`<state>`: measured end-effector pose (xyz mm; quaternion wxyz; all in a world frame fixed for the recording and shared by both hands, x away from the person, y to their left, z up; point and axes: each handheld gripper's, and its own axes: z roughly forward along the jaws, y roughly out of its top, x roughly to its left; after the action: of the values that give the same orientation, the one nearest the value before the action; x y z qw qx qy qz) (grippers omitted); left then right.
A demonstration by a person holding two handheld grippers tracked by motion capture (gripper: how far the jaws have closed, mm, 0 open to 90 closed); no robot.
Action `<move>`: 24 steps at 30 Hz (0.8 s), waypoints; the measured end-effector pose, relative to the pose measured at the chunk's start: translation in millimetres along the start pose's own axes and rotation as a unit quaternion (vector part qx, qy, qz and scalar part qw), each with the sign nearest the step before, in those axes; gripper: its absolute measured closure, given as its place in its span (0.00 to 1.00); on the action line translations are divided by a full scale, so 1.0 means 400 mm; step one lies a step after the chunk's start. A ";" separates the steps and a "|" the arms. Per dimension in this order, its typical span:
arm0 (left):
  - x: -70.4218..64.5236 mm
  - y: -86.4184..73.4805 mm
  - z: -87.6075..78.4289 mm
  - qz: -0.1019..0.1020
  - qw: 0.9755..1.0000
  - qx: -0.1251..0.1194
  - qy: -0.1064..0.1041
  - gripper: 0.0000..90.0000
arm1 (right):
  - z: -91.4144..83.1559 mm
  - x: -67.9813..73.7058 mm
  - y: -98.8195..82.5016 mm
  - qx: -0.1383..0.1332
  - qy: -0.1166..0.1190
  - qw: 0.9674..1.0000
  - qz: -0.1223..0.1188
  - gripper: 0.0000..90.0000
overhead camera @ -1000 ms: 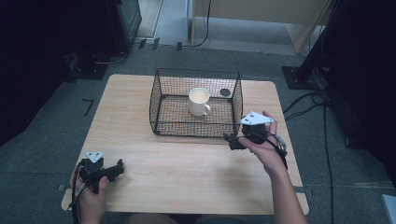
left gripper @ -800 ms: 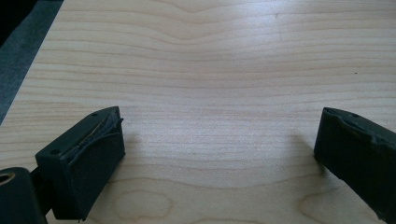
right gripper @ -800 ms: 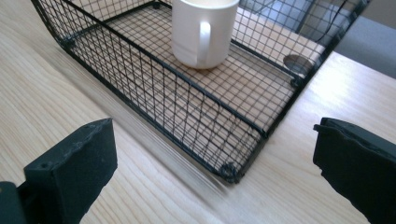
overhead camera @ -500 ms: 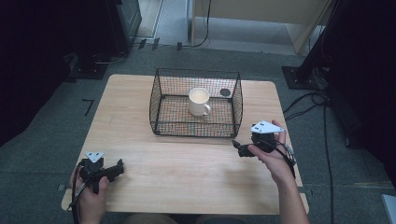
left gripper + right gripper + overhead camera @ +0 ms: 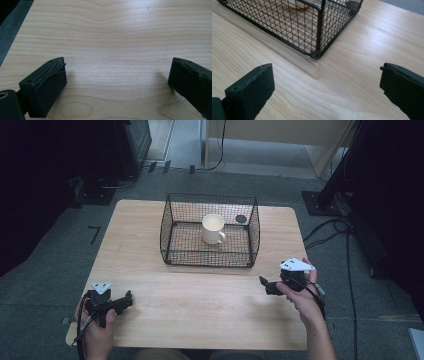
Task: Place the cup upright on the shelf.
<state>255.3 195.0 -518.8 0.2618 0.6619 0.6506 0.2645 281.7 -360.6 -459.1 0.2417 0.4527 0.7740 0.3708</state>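
Note:
A black wire basket [image 5: 210, 256] stands at the back middle of the wooden table [image 5: 200, 300], and a white mug [image 5: 213, 229] sits upright inside it. My right gripper [image 5: 264, 286] is held low at the right, in front of the basket's near right corner [image 5: 317, 53], open with nothing between its jaws [image 5: 327, 87]. My left gripper [image 5: 125, 300] rests near the front left edge, open over bare wood [image 5: 117, 75]. Its fingers [image 5: 45, 85] are wide apart.
A small dark round object [image 5: 241, 219] lies on the table behind the basket's right side. Grey floor surrounds the table, with cables [image 5: 345, 235] at the right and dark equipment at the back left.
My right gripper has drawn back from the basket's right front corner toward the person and lower. The left gripper has stayed put.

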 end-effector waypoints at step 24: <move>0.000 0.000 0.000 0.001 1.000 0.001 0.000 0.02 | -0.027 -0.051 -0.144 0.032 -0.035 0.998 0.044 0.00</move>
<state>255.2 195.1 -518.7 0.2613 0.6625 0.6504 0.2642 253.6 -400.7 -497.6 0.2375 0.5064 0.7558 0.3405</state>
